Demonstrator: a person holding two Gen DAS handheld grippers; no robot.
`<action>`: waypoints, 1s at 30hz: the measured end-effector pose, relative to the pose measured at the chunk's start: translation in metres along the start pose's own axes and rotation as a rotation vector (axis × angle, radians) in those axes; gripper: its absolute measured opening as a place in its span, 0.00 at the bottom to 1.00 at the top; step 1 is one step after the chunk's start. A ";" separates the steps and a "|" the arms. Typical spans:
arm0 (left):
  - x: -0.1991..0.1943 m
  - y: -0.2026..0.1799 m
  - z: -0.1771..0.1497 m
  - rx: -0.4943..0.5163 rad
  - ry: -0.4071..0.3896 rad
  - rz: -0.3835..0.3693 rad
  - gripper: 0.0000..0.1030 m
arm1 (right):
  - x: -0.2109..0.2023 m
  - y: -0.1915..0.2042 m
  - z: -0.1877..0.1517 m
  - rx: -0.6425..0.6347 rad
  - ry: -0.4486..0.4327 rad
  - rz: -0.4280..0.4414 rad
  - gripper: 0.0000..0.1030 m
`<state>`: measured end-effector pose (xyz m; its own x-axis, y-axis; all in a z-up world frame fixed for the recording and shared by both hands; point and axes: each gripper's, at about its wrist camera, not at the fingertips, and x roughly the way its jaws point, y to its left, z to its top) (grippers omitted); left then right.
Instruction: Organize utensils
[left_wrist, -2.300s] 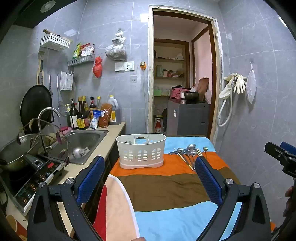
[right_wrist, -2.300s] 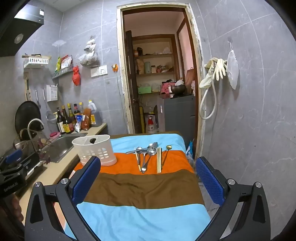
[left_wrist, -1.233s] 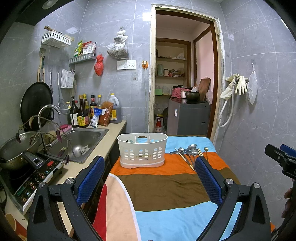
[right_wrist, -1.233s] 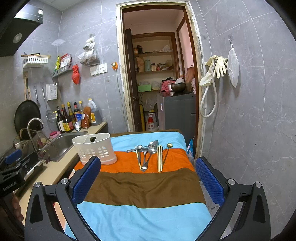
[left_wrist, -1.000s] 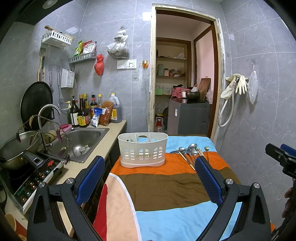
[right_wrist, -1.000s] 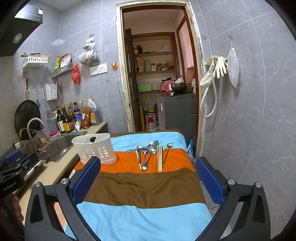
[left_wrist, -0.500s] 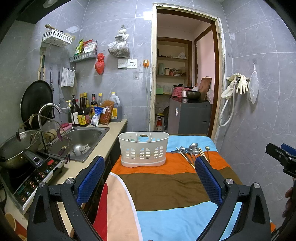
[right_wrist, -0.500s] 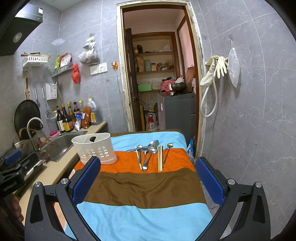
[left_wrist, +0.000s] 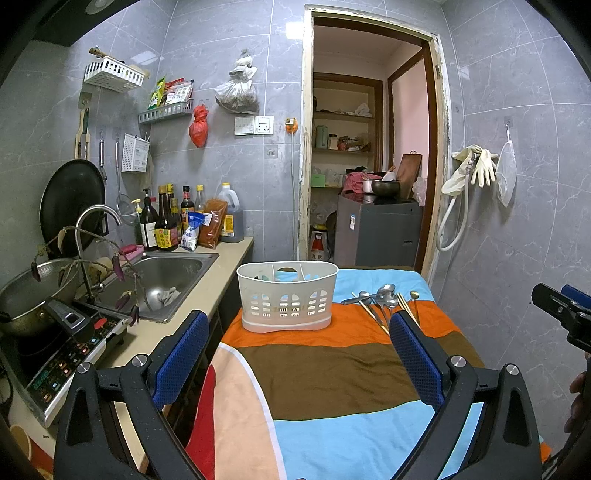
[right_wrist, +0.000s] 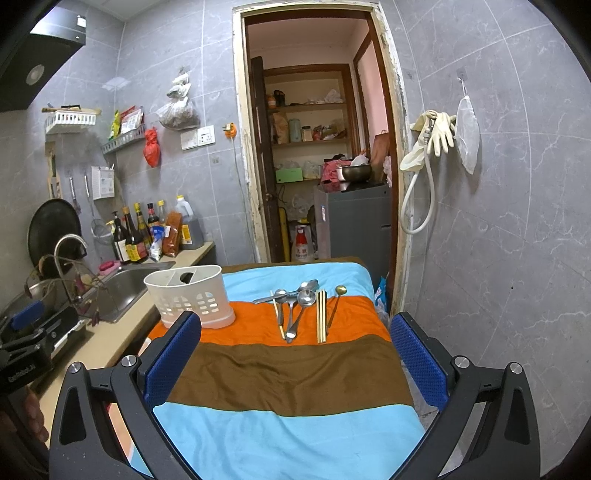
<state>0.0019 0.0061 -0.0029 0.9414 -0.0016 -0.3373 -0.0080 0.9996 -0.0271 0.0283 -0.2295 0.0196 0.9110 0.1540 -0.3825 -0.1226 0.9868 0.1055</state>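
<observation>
A small grey-tiled kitchen, doorway at 12 o'clock, and a table (right_wrist: 295, 373) under a striped cloth of blue, orange and brown.

On the orange band sits the white caddy (left_wrist: 287, 295), slotted sides, dividers inside. Through its top, only cloth colour and a dark handle hole show; I can't make out any utensil in it.

The utensils (right_wrist: 301, 308) lie loose on the cloth at the caddy's 3 o'clock, apart from it: steel spoons fanned together, a pair of pale chopsticks (right_wrist: 321, 314) side by side, a small gold spoon (right_wrist: 338, 301) at the outer edge.

The right wrist view lays that pile out plainly; in the left wrist view it is half hidden behind a blue pad.

The left view alone gives the sink (left_wrist: 168, 275) basin with a rag in it, and the stove panel at 8 o'clock.

Left tongs (left_wrist: 297, 363): spread wide, nothing between them, above the brown stripe. Right tongs (right_wrist: 295, 363): likewise spread and empty, short of the pile.
</observation>
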 end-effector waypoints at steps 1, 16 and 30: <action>0.000 0.000 0.000 0.000 0.000 0.000 0.93 | 0.000 0.000 0.000 0.001 -0.001 0.000 1.00; 0.003 0.005 -0.006 -0.001 0.002 0.001 0.93 | 0.001 0.001 -0.001 0.000 0.000 0.000 1.00; 0.003 0.005 -0.006 -0.002 0.005 -0.001 0.93 | 0.001 0.002 0.000 -0.003 0.002 -0.003 1.00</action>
<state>0.0029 0.0109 -0.0101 0.9398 -0.0027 -0.3418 -0.0078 0.9995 -0.0291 0.0285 -0.2271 0.0197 0.9106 0.1514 -0.3845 -0.1214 0.9874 0.1014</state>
